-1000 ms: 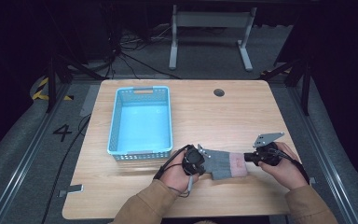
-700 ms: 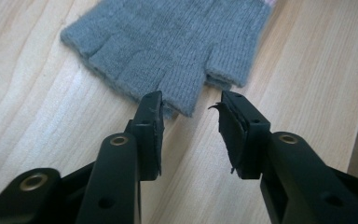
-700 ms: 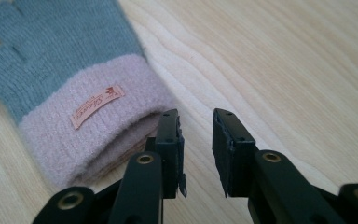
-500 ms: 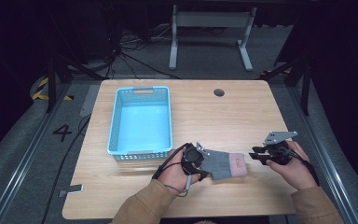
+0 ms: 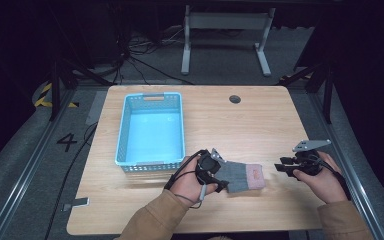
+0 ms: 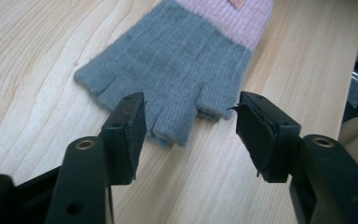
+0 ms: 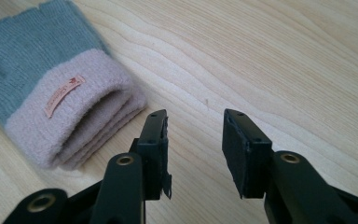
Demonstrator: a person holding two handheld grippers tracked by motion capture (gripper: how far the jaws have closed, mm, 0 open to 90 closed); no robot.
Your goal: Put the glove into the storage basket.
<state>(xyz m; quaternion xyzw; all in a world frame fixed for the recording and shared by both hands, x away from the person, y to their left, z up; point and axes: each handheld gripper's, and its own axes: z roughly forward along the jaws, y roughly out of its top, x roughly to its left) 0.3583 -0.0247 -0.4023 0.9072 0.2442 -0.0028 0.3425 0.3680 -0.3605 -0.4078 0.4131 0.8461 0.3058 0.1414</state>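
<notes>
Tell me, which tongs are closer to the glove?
Left. The left tongs sit open right at the glove's grey finger end. The right tongs are open too, off past its pink cuff.

A light wooden table (image 5: 260,125) with rounded corners stands on a grey floor (image 5: 25,165) in a dark room. A round cable hole (image 5: 235,99) sits near its far edge. Beyond it stand a grey metal frame (image 5: 225,35) and loose black cables (image 5: 135,55). Yellow-black tape (image 5: 44,95) and a painted number four (image 5: 67,142) mark the floor.
</notes>
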